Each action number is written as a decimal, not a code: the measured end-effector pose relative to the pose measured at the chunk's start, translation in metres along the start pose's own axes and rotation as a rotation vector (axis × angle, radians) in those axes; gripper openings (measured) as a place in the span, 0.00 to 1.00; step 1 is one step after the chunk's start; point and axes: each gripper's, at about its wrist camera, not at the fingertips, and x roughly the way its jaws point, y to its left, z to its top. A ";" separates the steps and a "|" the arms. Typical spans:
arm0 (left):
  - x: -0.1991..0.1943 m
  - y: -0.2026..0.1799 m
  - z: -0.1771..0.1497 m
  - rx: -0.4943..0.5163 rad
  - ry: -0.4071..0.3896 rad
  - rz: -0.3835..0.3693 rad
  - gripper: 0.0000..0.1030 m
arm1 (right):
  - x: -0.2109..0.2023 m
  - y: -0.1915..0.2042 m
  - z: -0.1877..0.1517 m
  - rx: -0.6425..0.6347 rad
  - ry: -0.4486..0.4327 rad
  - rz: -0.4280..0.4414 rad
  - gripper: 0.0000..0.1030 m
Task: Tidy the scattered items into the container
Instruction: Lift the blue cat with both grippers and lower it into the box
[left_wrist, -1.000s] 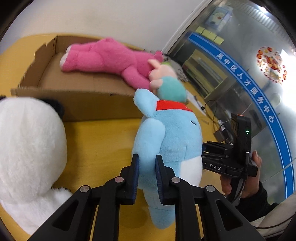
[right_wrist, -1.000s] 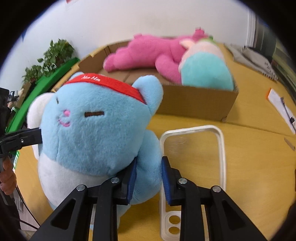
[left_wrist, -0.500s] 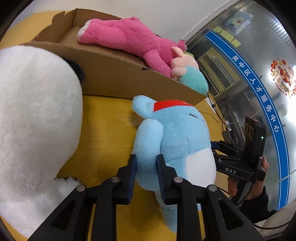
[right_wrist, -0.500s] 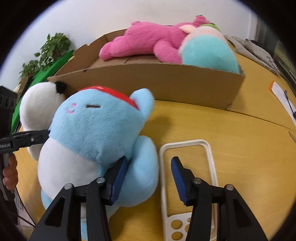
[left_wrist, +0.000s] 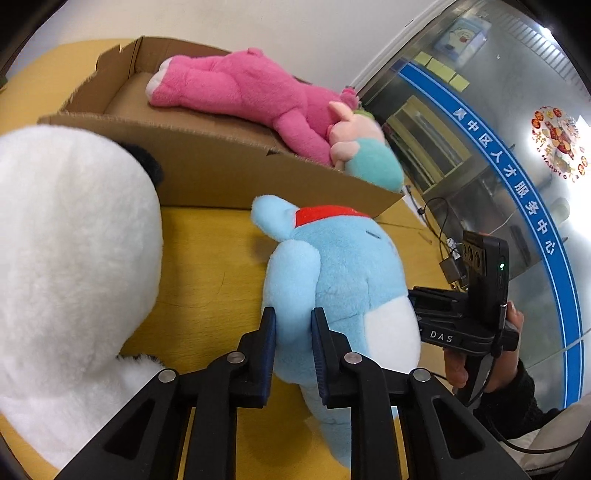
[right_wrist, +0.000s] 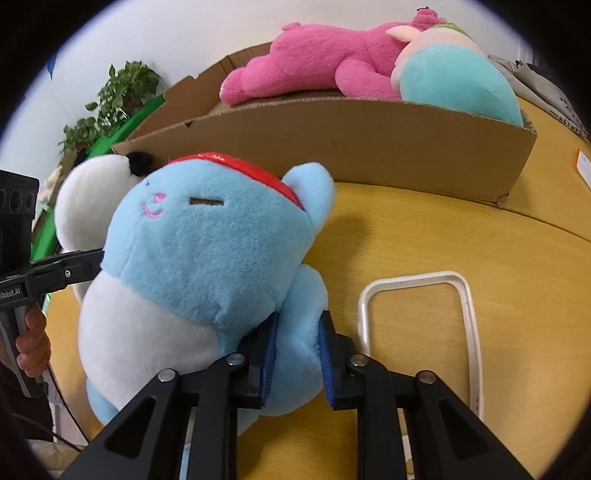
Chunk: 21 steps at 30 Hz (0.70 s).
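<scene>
The yellow counter (right_wrist: 461, 258) carries everything. Beyond both sets of jaws stands the cardboard box (right_wrist: 351, 147), with a pink plush (left_wrist: 240, 88) and a teal plush (right_wrist: 458, 81) lying inside. Left of the left jaws sits a white plush (left_wrist: 66, 258). The blue plush cat (right_wrist: 199, 266) is outside the box, in front of its near wall, between the two grippers. The left gripper (left_wrist: 293, 325) has its jaws clenched on one of the cat's arms; the right gripper (right_wrist: 297, 332) has its jaws clenched on the other. Just right of the right jaws lies a clear phone case (right_wrist: 469, 314), flat on the counter.
</scene>
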 end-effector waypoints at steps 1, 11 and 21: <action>-0.004 -0.001 0.001 0.001 -0.010 -0.006 0.17 | -0.003 0.002 0.000 -0.002 -0.010 0.005 0.18; -0.044 -0.027 0.042 0.077 -0.134 -0.001 0.17 | -0.056 0.020 0.040 -0.064 -0.173 -0.013 0.18; -0.047 -0.035 0.131 0.133 -0.185 -0.005 0.17 | -0.083 0.019 0.122 -0.127 -0.304 -0.078 0.18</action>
